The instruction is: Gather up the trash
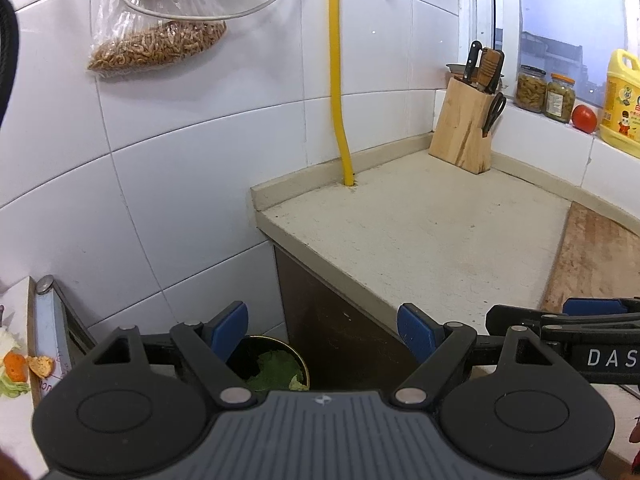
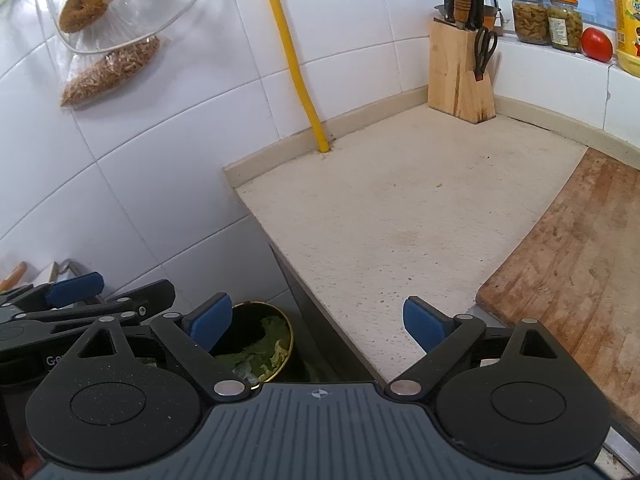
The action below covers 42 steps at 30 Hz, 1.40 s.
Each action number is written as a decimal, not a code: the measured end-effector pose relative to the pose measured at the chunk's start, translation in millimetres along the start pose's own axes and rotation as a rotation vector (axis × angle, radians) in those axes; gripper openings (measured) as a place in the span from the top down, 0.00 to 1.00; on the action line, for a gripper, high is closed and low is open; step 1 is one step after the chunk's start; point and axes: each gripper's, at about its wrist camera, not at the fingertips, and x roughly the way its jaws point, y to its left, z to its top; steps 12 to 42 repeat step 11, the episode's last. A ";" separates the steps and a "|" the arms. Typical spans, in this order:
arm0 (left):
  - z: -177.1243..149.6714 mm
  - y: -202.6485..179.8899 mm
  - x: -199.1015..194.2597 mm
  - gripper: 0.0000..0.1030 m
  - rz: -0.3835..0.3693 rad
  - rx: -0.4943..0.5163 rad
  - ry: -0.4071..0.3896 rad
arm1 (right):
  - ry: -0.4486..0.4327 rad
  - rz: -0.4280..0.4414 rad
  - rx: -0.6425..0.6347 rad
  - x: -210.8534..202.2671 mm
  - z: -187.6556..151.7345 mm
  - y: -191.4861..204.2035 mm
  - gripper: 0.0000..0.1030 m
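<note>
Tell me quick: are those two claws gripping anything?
Left gripper: open, holding nothing.
Right gripper: open, holding nothing.

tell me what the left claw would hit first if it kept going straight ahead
Probably the white tiled wall; the open left claw holds nothing and points past the beige stone countertop's left end. Depth is unclear.

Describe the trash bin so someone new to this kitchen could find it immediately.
Start at the pale countertop in the tiled corner, then drop past its left end to the floor. The trash bin stands there beside the dark cabinet side: round, dark, gold-rimmed, with green leaves inside.
</note>
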 end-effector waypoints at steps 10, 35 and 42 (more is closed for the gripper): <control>1.6 -0.9 10.1 0.22 0.004 0.002 0.027 | 0.016 -0.004 0.010 9.8 2.4 -0.2 0.04; 1.8 -1.1 11.8 0.22 0.004 0.003 0.031 | 0.018 -0.005 0.013 11.4 3.0 0.3 0.04; 1.8 -1.1 11.8 0.22 0.004 0.003 0.031 | 0.018 -0.005 0.013 11.4 3.0 0.3 0.04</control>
